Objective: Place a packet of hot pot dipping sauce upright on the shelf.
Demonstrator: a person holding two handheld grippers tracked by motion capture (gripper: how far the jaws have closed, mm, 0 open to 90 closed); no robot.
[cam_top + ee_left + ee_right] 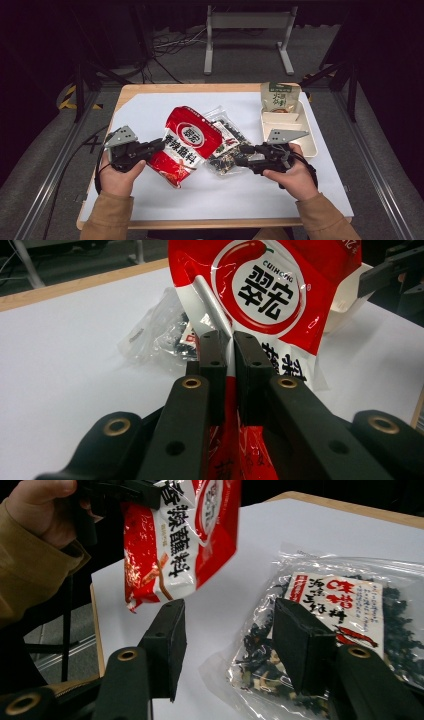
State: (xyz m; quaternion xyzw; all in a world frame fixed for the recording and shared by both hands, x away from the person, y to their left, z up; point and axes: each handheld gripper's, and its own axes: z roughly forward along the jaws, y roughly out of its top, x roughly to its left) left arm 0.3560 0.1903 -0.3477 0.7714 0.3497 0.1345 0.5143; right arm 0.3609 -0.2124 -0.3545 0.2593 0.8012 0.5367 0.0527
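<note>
A red and white sauce pouch point(187, 140) is pinched at its left edge by my left gripper point(160, 145), which is shut on it. In the left gripper view the jaws point(233, 347) meet on the pouch point(265, 285), which rises tilted above them. A clear bag of dark dried food point(226, 145) lies flat beside it. My right gripper point(241, 155) is open at that bag's right edge. In the right gripper view its jaws point(230, 635) stand wide apart over the bag's near corner point(350, 625), pressing nothing, and the red pouch point(180, 535) hangs clear of the table.
A white compartment tray point(300, 131) stands at the right of the white table cover point(150, 112), with a green packet point(281, 96) leaning at its far end. A grey stand point(247, 22) is on the floor beyond the table.
</note>
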